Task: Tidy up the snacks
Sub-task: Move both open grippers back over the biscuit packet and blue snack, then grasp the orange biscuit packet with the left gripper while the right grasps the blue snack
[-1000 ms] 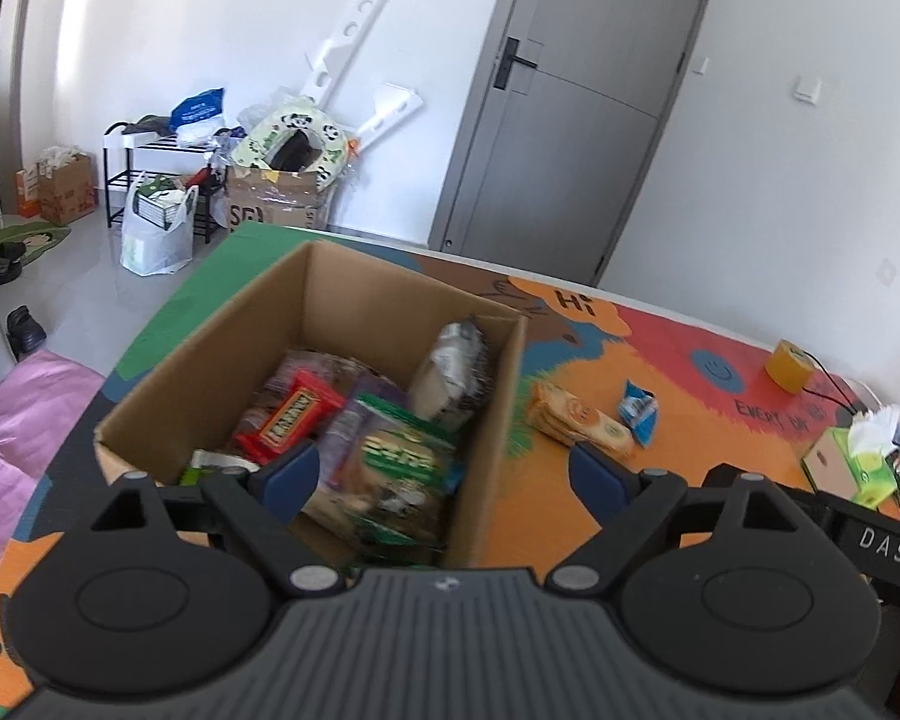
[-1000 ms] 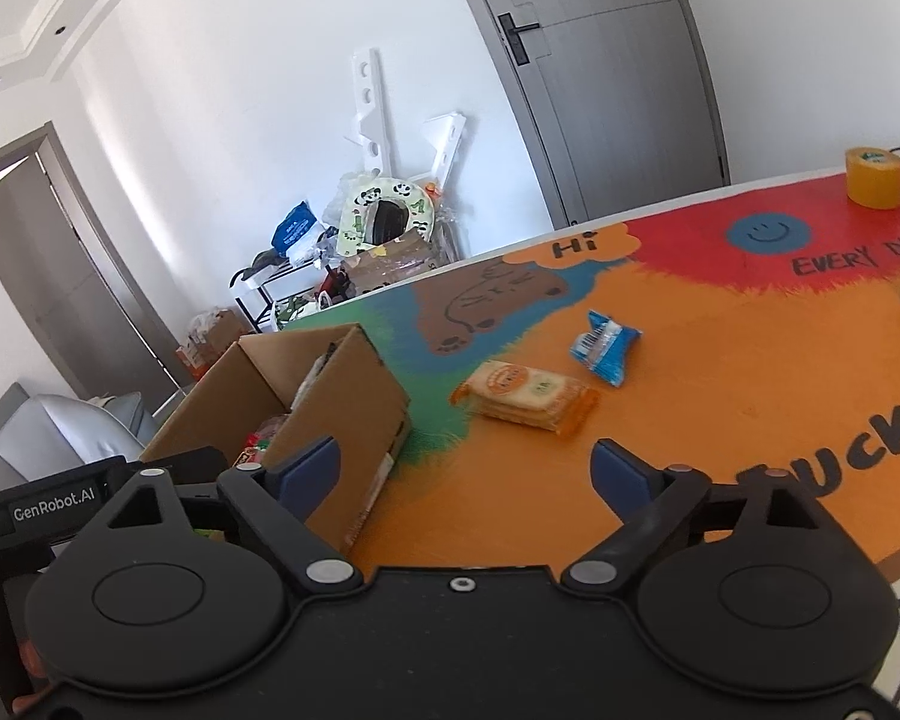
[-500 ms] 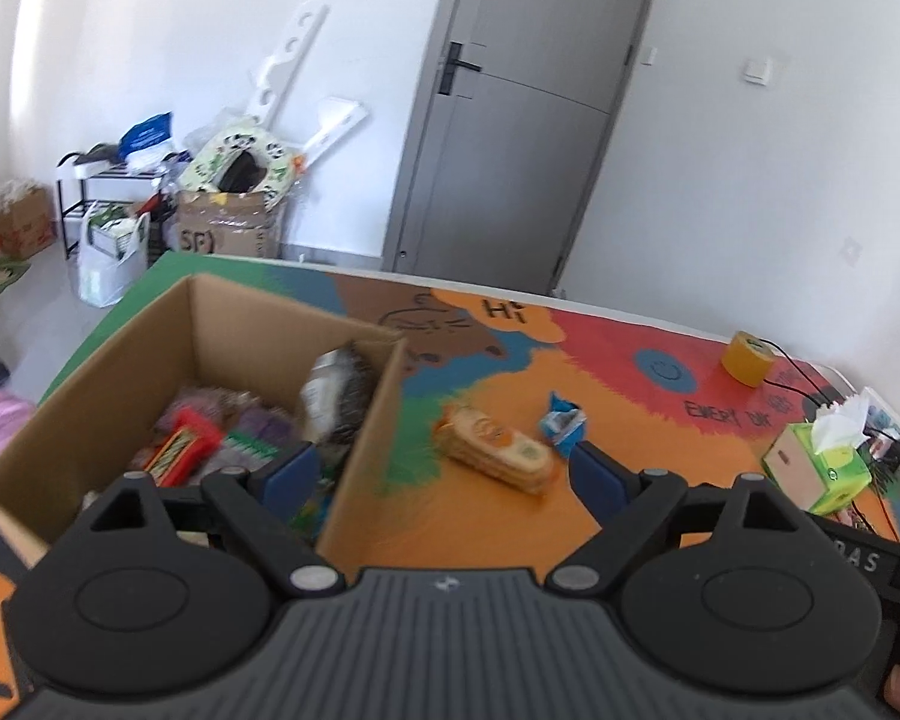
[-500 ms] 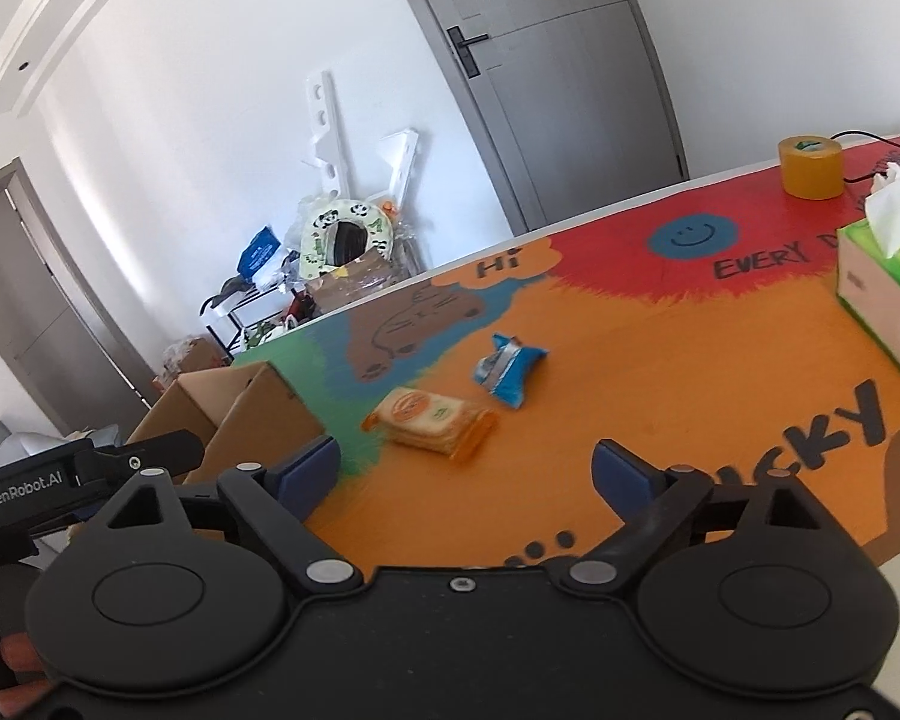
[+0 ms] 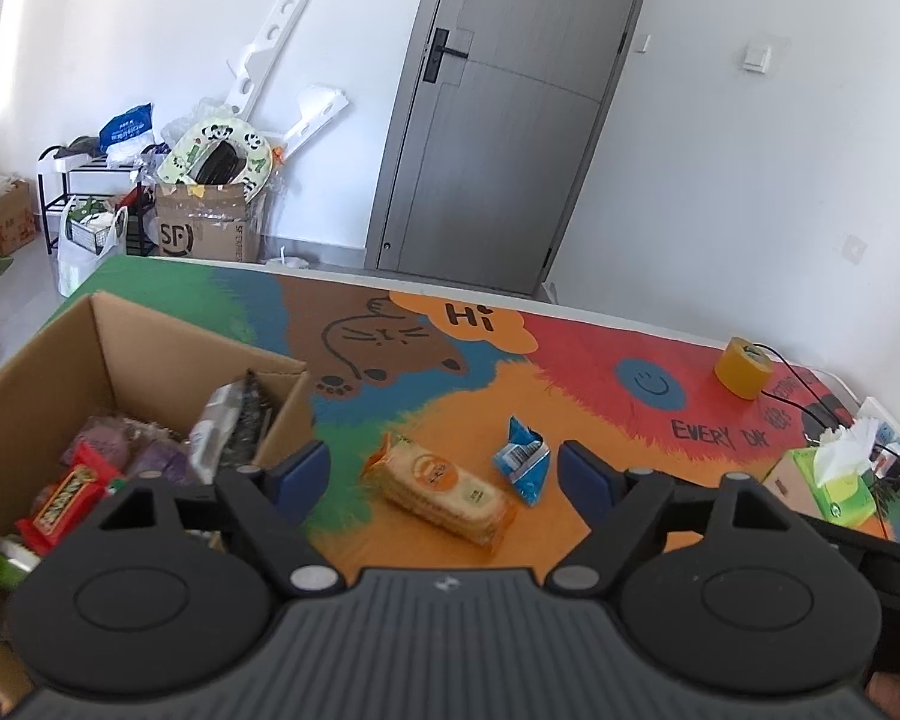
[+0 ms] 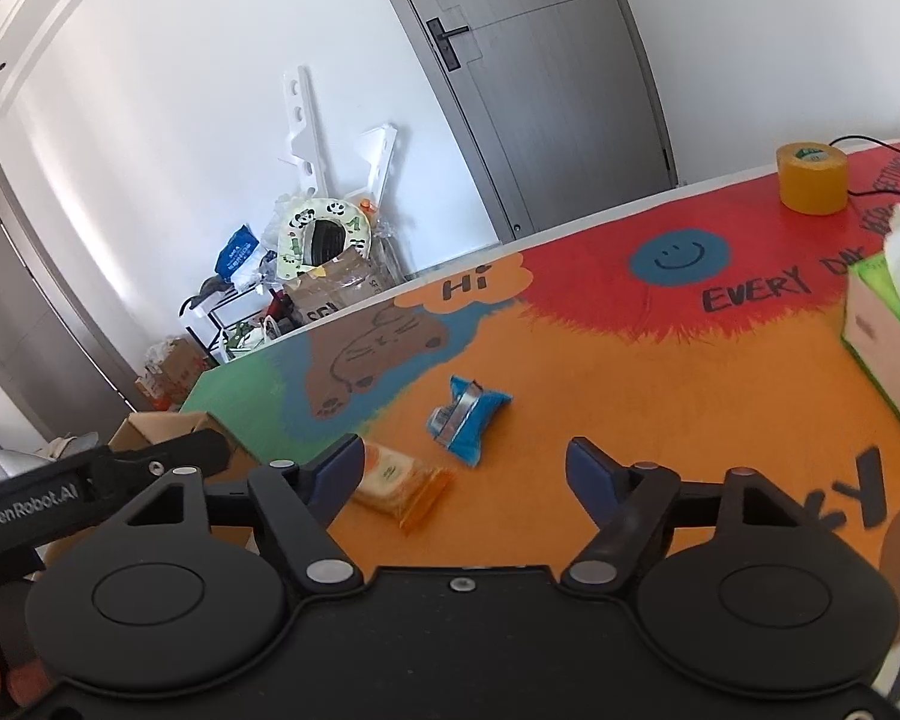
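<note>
Hovering w/ both grippers spread wide, empty: left gripper [image 5: 444, 468] over cracker pack [image 5: 441, 495], right gripper [image 6: 462, 471] near blue packet [image 6: 467, 414]. Box [image 5: 150, 342] just left of them (already part full). Risk: pads crush crackers or thin foil slips.

Biscuit pack [image 5: 441, 495] on table [image 5: 594, 420], between box [image 5: 120, 354] and pouch [image 5: 523, 461].

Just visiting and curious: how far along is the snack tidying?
Mostly done: several packets already sit in the cardboard box. Nothing is in hand; both the left tongs and right tongs are open and empty. Left on the table: the cracker pack and the small blue packet.
</note>
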Action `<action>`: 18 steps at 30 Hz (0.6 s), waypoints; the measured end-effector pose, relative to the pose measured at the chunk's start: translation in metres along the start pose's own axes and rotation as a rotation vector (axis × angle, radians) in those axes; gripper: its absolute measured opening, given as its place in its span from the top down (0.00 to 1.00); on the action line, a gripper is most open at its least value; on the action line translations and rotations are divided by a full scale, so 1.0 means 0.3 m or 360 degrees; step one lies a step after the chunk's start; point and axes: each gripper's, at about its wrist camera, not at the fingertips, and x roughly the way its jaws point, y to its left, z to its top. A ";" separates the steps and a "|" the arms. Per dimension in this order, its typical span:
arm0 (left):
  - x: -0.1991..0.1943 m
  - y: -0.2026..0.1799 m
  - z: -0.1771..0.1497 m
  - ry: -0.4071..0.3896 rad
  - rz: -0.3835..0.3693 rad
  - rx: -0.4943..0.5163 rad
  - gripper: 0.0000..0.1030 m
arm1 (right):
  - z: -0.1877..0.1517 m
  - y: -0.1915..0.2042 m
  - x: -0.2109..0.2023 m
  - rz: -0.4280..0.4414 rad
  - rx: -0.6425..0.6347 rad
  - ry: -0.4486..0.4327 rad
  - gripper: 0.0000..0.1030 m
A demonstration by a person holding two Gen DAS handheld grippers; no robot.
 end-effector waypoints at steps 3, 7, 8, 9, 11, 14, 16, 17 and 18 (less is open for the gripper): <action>0.040 -0.018 0.014 0.0012 0.0000 -0.0040 0.30 | 0.022 -0.020 0.045 0.0019 0.0039 0.0027 0.30; 0.099 -0.030 0.022 0.0052 0.0038 -0.0104 0.38 | 0.043 -0.061 0.121 0.0026 0.0147 0.0078 0.37; 0.116 -0.033 0.021 0.0068 0.0047 -0.0117 0.39 | 0.046 -0.070 0.136 0.0030 0.0172 0.0090 0.39; 0.133 -0.033 0.020 0.0087 0.0057 -0.0137 0.42 | 0.048 -0.080 0.151 0.0032 0.0202 0.0104 0.40; 0.161 -0.032 0.017 0.0110 0.0066 -0.0179 0.43 | 0.054 -0.100 0.183 0.0039 0.0251 0.0123 0.42; 0.190 -0.027 0.011 0.0113 0.0083 -0.0227 0.45 | 0.057 -0.119 0.231 0.0039 0.0295 0.0147 0.42; 0.214 -0.024 0.009 0.0128 0.0105 -0.0252 0.45 | 0.055 -0.127 0.260 0.0049 0.0325 0.0166 0.43; 0.222 -0.024 0.008 0.0135 0.0113 -0.0260 0.45 | 0.054 -0.129 0.274 0.0058 0.0337 0.0172 0.43; 0.234 -0.022 0.005 0.0147 0.0119 -0.0273 0.45 | 0.055 -0.130 0.286 0.0063 0.0353 0.0181 0.43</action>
